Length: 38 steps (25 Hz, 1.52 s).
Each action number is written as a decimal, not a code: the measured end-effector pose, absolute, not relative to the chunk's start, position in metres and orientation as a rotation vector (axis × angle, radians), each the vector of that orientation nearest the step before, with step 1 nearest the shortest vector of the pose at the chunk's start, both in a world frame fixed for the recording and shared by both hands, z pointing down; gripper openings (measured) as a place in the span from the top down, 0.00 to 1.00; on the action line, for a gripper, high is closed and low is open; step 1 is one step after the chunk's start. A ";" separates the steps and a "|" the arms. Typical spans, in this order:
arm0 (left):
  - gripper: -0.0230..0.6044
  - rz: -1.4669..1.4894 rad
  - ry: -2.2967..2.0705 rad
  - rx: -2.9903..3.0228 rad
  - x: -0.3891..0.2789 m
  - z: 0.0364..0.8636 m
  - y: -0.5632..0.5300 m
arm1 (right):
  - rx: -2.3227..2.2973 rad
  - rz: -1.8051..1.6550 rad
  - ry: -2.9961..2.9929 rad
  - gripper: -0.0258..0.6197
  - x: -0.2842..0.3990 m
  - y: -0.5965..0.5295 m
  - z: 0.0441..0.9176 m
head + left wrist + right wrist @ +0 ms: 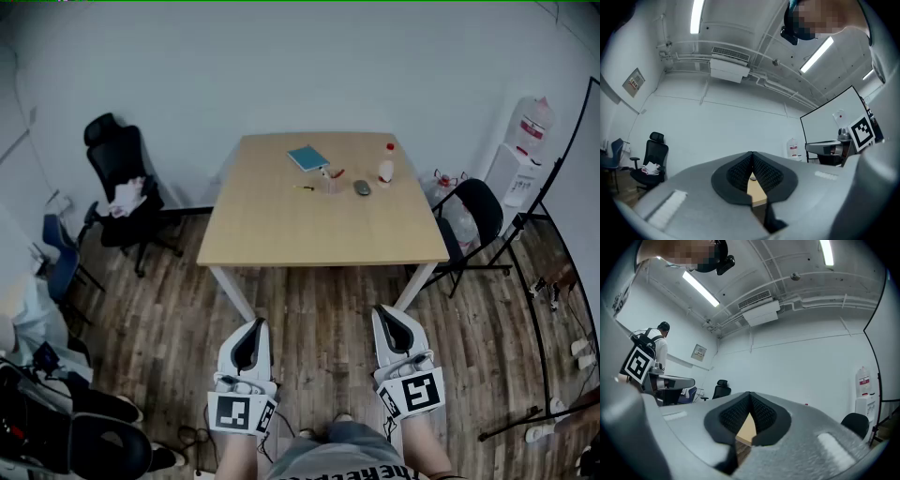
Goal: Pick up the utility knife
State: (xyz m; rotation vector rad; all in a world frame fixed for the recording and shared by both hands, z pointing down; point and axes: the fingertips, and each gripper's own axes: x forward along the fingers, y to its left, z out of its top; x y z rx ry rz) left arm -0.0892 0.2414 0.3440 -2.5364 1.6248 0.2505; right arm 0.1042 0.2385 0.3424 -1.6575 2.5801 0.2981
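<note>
A light wooden table (319, 234) stands well ahead of me on the wood floor. Small items lie near its far edge: a slim yellow and dark tool (305, 187) that looks like the utility knife, a blue notebook (307, 157), a clear cup (330, 181), a grey oval object (362, 187) and a white bottle with a red cap (385, 166). My left gripper (254, 325) (752, 154) and right gripper (389, 312) (749, 394) are held low in front of me, short of the table. Both are shut with nothing between the pads.
A black office chair (117, 164) with cloth on its seat stands left of the table, with a blue chair (61, 253) nearer me. On the right are a black chair (478, 211), a water dispenser (523, 155) and a black stand (548, 202). In the right gripper view another person (654, 345) stands at the far left.
</note>
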 end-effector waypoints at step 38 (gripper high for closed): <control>0.93 0.257 1.605 -2.527 -0.019 0.343 0.152 | -1.560 0.215 2.586 0.96 0.162 0.148 0.356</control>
